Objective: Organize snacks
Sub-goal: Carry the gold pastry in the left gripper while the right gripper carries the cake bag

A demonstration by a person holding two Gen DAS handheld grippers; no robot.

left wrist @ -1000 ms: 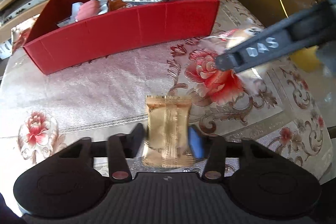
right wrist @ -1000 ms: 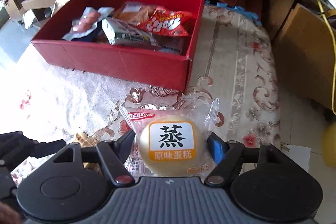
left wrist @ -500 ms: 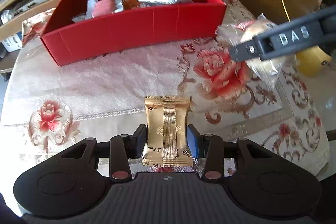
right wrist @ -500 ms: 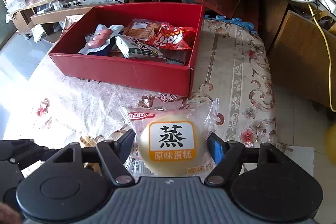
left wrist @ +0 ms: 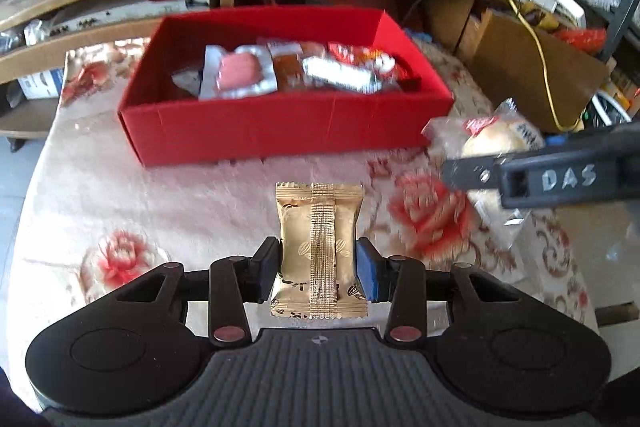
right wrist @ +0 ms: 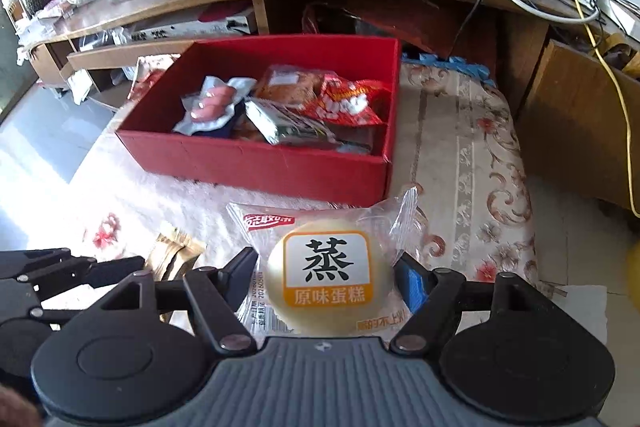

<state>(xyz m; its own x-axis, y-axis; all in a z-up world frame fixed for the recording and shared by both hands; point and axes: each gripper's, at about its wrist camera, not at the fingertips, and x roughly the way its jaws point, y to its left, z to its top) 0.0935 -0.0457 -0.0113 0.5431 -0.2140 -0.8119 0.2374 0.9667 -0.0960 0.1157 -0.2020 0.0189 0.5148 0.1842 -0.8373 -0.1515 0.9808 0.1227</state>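
Two snacks are in transit, neither boxed yet. Left gripper (left wrist: 318, 263) clamps a gold wafer packet (left wrist: 318, 247); right gripper (right wrist: 328, 279) clamps a steamed cake packet (right wrist: 326, 267). Both hang just short of the red box (right wrist: 280, 171), which already contains several snack packs. No loose snacks visible on the counter (left wrist: 180, 195).

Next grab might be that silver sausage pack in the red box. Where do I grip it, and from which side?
Take the sausage pack by its flat sealed edge, coming from above over the red box. It lies tilted on top of the other packets, uncovered, and the walls block any sideways approach.
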